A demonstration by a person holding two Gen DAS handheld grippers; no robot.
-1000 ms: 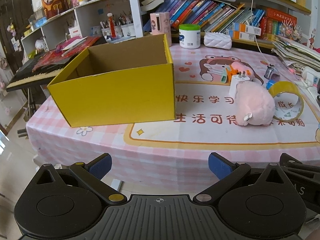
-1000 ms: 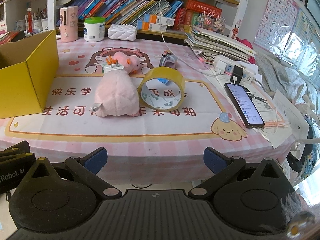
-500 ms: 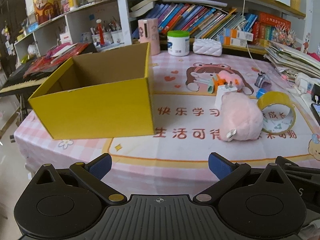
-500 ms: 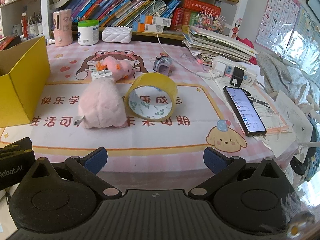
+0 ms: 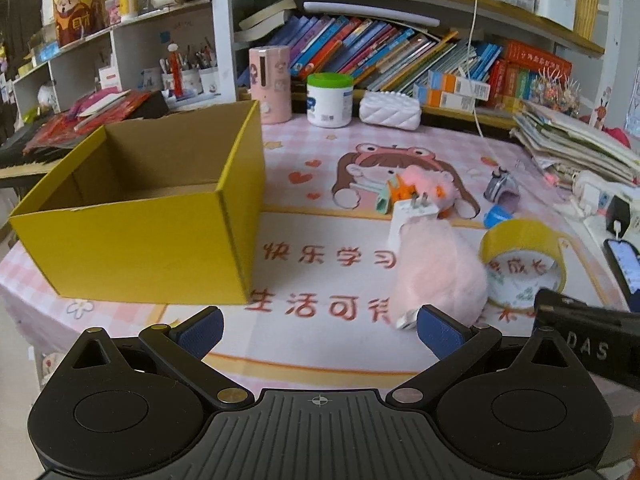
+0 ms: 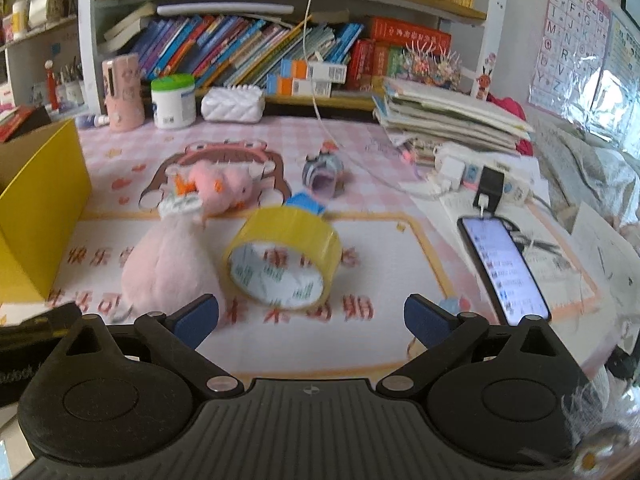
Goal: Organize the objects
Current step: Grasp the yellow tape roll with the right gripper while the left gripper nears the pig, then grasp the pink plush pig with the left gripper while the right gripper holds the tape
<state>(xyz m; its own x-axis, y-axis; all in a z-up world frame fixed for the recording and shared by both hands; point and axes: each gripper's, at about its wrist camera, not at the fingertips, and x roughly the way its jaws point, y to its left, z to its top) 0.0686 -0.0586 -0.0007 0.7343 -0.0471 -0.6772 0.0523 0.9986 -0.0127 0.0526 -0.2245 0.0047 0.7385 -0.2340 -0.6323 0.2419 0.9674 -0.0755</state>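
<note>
Left tool (image 5: 318,326): matte black plastic throughout. Two round housings side by side, each with a shallow circular recess, each topped by a triangular cut-out. Ribbed dark grey plate between them, marked with a small white crosshair. Angled black link arms pinned with brass-coloured and silver rivets. Dark blue pads on the fingertips (image 5: 200,327).

Right tool (image 6: 311,316): same build, black housings, ribbed centre plate with crosshair, silver rivets, blue pads on the fingertips (image 6: 424,322). Black side bar at the right edge of the left view, with pale letters "DAS". Similar bar at the left edge of the right view, lettering blurred.
</note>
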